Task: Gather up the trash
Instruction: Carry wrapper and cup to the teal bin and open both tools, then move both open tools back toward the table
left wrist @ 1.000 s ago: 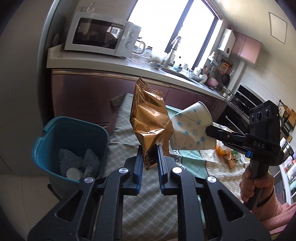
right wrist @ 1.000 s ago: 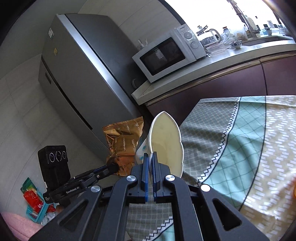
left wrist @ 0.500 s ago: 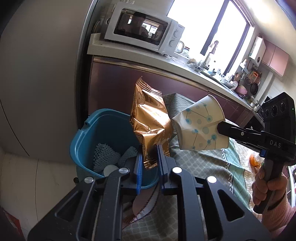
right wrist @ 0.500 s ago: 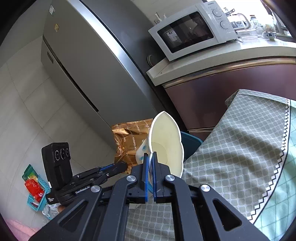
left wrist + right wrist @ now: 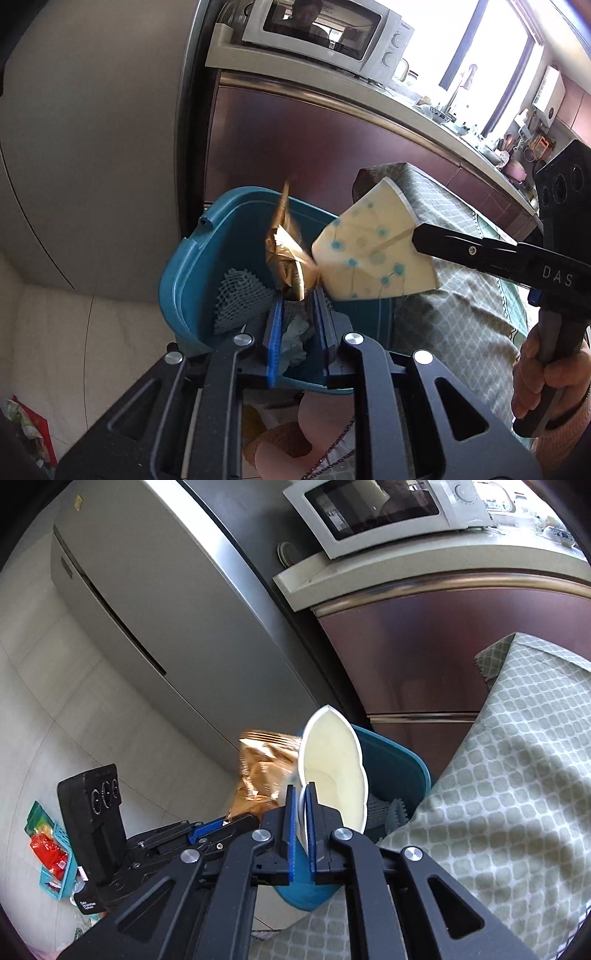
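A golden snack wrapper [image 5: 286, 254] hangs blurred just above my left gripper [image 5: 298, 301], whose jaws stand apart over the teal trash bin [image 5: 192, 266]. It looks let go. The wrapper also shows in the right wrist view [image 5: 262, 771]. My right gripper [image 5: 301, 797] is shut on the rim of a crushed paper cup with blue dots [image 5: 334, 768], held over the bin [image 5: 399, 771]. The cup [image 5: 373, 258] sits right of the wrapper in the left wrist view.
The bin holds mesh foam netting [image 5: 240, 299] and crumpled paper. A table with a green patterned cloth [image 5: 509, 794] stands right of the bin. A fridge [image 5: 155, 602] and a counter with a microwave [image 5: 325, 33] stand behind.
Both grippers moved left from over the table to above the bin. My left gripper's jaws have opened and the wrapper has turned edge-on and blurred.
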A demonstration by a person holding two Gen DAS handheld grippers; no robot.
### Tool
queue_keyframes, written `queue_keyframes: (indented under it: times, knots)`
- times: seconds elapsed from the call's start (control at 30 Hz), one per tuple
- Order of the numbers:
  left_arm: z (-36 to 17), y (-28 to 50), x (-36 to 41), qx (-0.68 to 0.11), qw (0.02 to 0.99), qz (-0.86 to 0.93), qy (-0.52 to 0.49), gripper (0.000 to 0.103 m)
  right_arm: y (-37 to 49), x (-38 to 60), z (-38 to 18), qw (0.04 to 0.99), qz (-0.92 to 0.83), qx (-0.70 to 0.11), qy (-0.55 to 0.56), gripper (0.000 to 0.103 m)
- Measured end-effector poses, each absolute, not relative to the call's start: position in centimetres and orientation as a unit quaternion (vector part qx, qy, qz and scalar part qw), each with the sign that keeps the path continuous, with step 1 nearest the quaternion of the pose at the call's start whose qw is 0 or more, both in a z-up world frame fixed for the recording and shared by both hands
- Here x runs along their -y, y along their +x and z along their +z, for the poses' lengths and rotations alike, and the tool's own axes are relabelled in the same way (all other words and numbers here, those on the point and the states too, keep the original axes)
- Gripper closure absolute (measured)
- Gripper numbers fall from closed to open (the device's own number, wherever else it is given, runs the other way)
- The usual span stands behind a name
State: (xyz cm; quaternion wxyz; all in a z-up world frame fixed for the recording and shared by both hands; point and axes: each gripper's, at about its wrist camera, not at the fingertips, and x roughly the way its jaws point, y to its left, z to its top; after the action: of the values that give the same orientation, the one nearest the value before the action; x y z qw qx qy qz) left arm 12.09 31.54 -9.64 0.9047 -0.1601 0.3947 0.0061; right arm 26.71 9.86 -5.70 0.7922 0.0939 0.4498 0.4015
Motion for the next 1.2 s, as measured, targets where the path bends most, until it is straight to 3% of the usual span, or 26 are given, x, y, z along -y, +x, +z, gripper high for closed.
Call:
queue_keyframes:
  times: [0.07, 0.33, 0.6, 0.93, 1.2]
  knots:
    - [-10.3, 12.8, -31.4, -0.402, 0.902, 0.011, -0.156, 0.088, 27.0, -10.4, -6.2, 0.793, 0.395, -0.455, 0.090, 0.082]
    - [-11.3, 13.2, -30.4, -0.403, 0.903, 0.002, -0.148, 0.087, 26.0, -9.0, -5.7, 0.802, 0.394, -0.441, 0.085, 0.079]
    - [-8.4, 11.6, -27.3, -0.362, 0.922, -0.044, -0.131, 0.081, 22.8, -5.2, -3.4, 0.812, 0.410, -0.407, 0.085, 0.074]
    - [-4.4, 9.6, -20.2, -0.320, 0.931, -0.141, -0.107, 0.070, 17.9, 3.3, -1.0, 0.847, 0.378, -0.357, 0.114, 0.064]
    - [-3.5, 9.4, -11.5, -0.327, 0.914, -0.226, -0.077, 0.068, 13.6, 12.6, -1.3, 0.882, 0.292, -0.340, 0.145, 0.060]
